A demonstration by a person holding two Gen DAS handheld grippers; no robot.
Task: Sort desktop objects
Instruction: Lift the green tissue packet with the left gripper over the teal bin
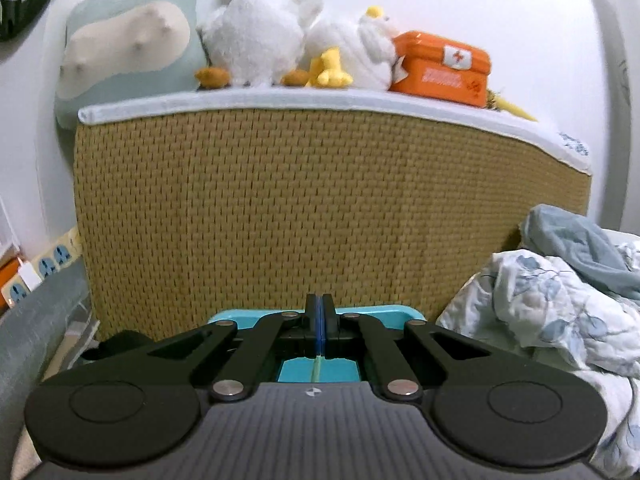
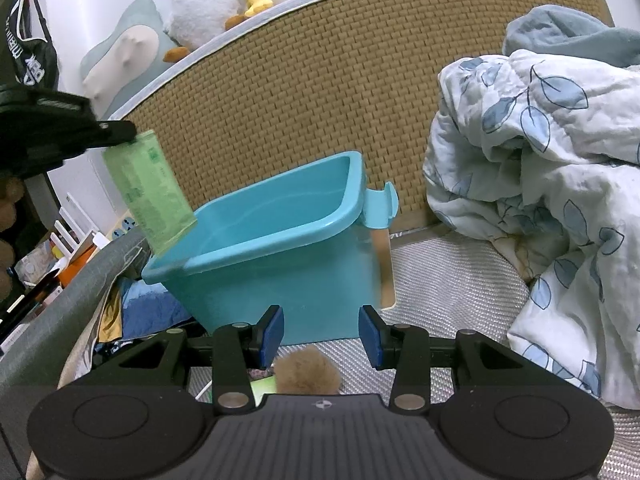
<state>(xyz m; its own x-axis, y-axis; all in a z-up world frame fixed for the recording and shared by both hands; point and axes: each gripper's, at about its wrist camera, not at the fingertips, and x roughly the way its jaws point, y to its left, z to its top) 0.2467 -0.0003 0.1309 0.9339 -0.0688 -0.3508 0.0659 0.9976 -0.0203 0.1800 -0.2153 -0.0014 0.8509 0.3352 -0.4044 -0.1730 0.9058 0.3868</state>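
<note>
My left gripper (image 1: 319, 320) is shut on a thin green packet (image 1: 316, 368), which shows there only as a pale green edge between the pads. In the right wrist view that packet (image 2: 150, 192) hangs from the left gripper (image 2: 128, 132), above the left rim of the turquoise plastic bin (image 2: 280, 216). The bin (image 1: 372, 312) shows just beyond the left fingers. My right gripper (image 2: 322, 334) stands open in front of the bin with nothing between its blue pads. A brown fluffy ball (image 2: 306, 372) lies on the mat below it, beside a green scrap (image 2: 264, 386).
A woven headboard (image 1: 320, 208) rises behind the bin, with plush toys (image 1: 256, 32) and an orange tin (image 1: 444, 66) on top. A crumpled leaf-print quilt (image 2: 540, 200) fills the right. Clothes and clutter (image 2: 132, 312) lie at left by a grey edge (image 2: 60, 304).
</note>
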